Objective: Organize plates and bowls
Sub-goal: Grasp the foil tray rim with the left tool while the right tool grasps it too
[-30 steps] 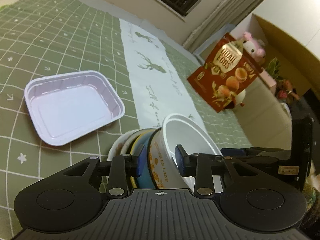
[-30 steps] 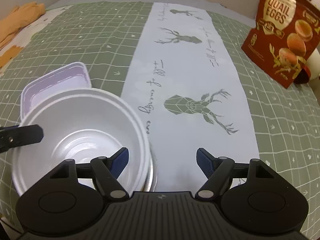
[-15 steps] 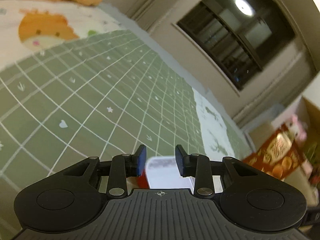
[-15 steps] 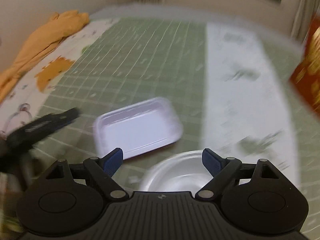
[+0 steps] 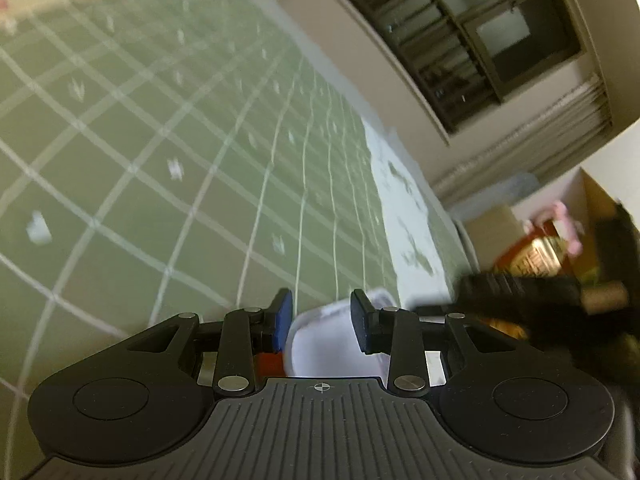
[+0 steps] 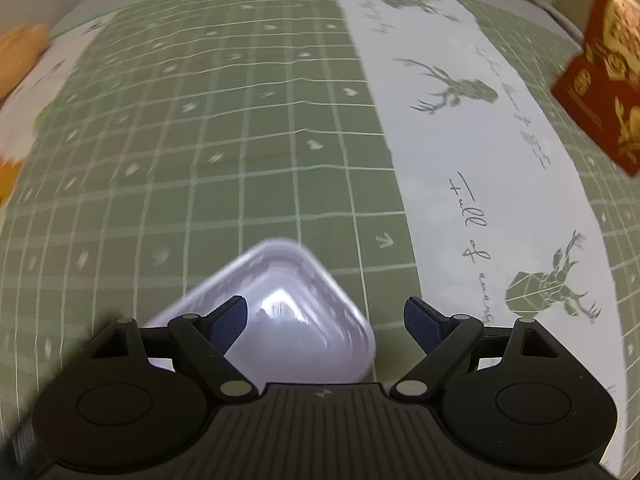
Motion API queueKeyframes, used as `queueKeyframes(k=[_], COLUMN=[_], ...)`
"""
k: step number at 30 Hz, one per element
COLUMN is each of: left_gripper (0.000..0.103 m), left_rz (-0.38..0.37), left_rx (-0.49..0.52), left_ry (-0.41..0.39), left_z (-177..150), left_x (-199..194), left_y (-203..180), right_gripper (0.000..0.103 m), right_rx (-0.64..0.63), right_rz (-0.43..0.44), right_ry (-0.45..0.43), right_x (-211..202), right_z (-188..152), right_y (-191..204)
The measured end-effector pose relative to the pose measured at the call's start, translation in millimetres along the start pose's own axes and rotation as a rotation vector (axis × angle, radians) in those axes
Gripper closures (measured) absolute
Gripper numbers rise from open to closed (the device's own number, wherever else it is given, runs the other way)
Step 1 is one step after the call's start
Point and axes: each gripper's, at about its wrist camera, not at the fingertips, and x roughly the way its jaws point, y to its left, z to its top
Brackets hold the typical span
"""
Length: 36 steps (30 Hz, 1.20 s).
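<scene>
The green checked cloth [image 6: 200, 168] covers most of the surface in both views, with thin white lines and small white marks. A white runner [image 6: 500, 184] with grey deer prints and handwriting lies along the cloth, on the right side in the right wrist view. At the right edge of that view stands a red snack bag [image 6: 600, 80] with gold print, partly cut off by the frame. In the left wrist view a dark window [image 5: 460, 40] is seen in the wall beyond the cloth.

The white rectangular tray [image 6: 296, 320] rests on the green cloth, empty, with one rounded corner pointing away from the camera. It lies just under the right gripper [image 6: 325, 320], whose jaws stand wide open and hold nothing; the tray's corner shows between the two blue pads.

The left gripper [image 5: 321, 322] has its jaws only partly open, with a narrow gap, and nothing is clamped between them. The same tray [image 5: 332, 344] shows below that gap, low in the frame. A small red object [image 5: 269, 362] shows just beside the tray, but it is too hidden to identify. The left wrist view is blurred on its right side, where a dark shape [image 5: 520, 292] crosses; it cannot be identified for certain.
</scene>
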Motion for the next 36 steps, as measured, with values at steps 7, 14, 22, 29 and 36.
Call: queueKeyframes(k=[7,14,22,29,36], left_gripper=[0.07,0.07,0.07,0.07,0.068], left_rz=[-0.091,0.048,0.1,0.205,0.265], left_rx=[0.053,0.135,0.243,0.286,0.286], left_ry=[0.164,-0.043,0.033,0.103,0.065], left_z=[-17,-14,-38,-55,-54], left_x=[-25,-108,-93,-47,-62], left_y=[9,5,-11,-19,-14], right_gripper=[0.016,0.018,0.018,0.018,0.018], right_rx=[0.106,-0.114,-0.374,-0.328,-0.262], right_rz=[0.019,0.339,0.21,0.134,0.112], right_ry=[0.049,0.218,-0.014,0.06,0.163], right_x=[41,39,-40,-39,10], right_z=[16,-23,-57,-61,-64], right_y=[0,53,62,25,38])
